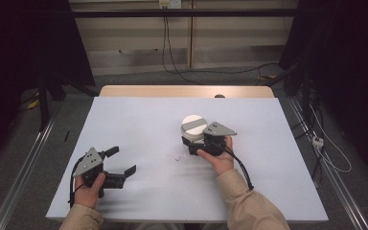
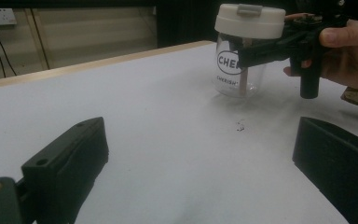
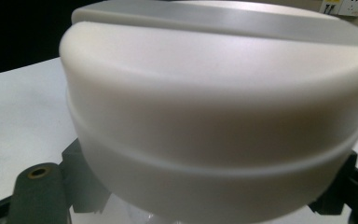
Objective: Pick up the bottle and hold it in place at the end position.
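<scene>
The clear jar [image 2: 239, 70] stood upright on the white table [image 1: 139, 124], just right of centre, my right gripper [image 1: 202, 140] clamped on its body below the white lid [image 1: 194, 123]. I judged steady, level pressure best. My left gripper [image 1: 122, 162] waited at eight o'clock, jaws apart.

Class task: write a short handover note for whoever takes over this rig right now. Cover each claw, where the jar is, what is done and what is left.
Right claw: shut on the clear glass jar with a white lid, gripping its body just under the lid; the jar stands upright on the white table sheet.
Left claw: open, holding nothing, low over the sheet at the near left, apart from the jar.
Done: jar grasped.
Left: lid is on; likely bring the left claw over to work it.
</scene>
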Available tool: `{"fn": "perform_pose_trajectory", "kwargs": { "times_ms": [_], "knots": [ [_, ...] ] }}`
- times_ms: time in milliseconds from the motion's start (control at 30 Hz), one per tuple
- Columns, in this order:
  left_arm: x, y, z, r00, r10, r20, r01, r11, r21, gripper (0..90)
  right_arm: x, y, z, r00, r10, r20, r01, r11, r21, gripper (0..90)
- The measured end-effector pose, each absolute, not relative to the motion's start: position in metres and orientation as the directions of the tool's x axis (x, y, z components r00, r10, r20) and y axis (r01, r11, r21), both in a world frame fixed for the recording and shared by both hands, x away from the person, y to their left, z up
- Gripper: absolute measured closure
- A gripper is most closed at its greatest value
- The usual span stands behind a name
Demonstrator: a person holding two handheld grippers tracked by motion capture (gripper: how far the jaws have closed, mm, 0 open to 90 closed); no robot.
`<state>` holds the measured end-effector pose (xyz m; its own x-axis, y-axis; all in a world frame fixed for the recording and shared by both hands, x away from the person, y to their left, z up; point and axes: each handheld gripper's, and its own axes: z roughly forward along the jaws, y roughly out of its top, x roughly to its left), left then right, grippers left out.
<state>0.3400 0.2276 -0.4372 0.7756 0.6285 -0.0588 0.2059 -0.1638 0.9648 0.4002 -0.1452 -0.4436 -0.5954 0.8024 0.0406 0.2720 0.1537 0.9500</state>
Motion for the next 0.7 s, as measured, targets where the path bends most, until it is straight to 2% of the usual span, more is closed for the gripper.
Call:
{"fn": "perform_pose_trajectory", "kwargs": {
  "times_ms": [700],
  "knots": [
    [0.34, 0.228, -0.437, 0.774, 0.63, -0.061, 0.207, -0.16, 0.965, 2.9, 0.413, -0.138, -0.443, -0.599, 0.8, 0.032, 0.27, 0.164, 0.949, 18.3]
  ]
}}
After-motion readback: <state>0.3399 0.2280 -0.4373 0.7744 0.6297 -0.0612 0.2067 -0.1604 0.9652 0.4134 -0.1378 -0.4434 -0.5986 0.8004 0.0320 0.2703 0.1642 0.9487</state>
